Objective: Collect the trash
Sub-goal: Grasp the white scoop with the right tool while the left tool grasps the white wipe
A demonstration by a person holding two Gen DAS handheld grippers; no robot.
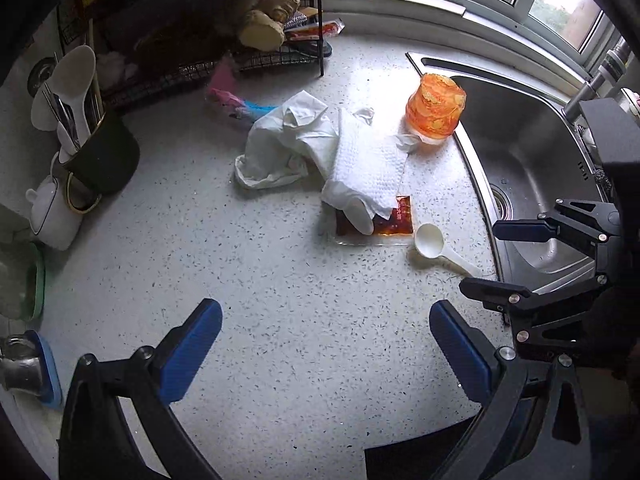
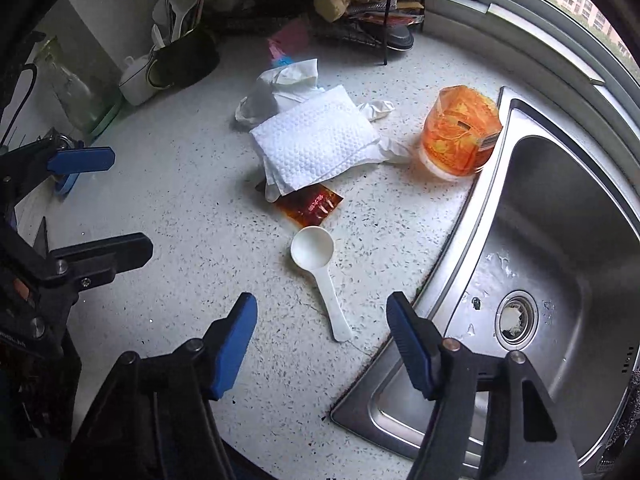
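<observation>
Blue pads of your right gripper (image 2: pixel 322 344) sit closest to the lens, partly open with nothing between them, hanging over the speckled counter (image 2: pixel 192 216) just beside the sink (image 2: pixel 560 240). Your left gripper (image 1: pixel 326 354) is spread wide and is empty too, over bare counter with nothing touching its pads. Most of the trash lies ahead of both grippers, in one heap near the middle of the counter. Biggest is the white paper towel (image 2: pixel 316 144), draped over crumpled tissues (image 2: pixel 288 76) and over one end of the red sauce packet (image 2: pixel 312 208). Next comes the orange wrapped jar (image 2: pixel 460 132), standing at the sink's edge, off to the right of the heap. Smallest is the white plastic scoop (image 2: pixel 316 260). Its bowl touches the packet and its handle runs back toward your right gripper, ending between its pads but a little ahead of them. Your right hand is nearer the scoop, so I think it should reach first. It may slide on the smooth counter.
</observation>
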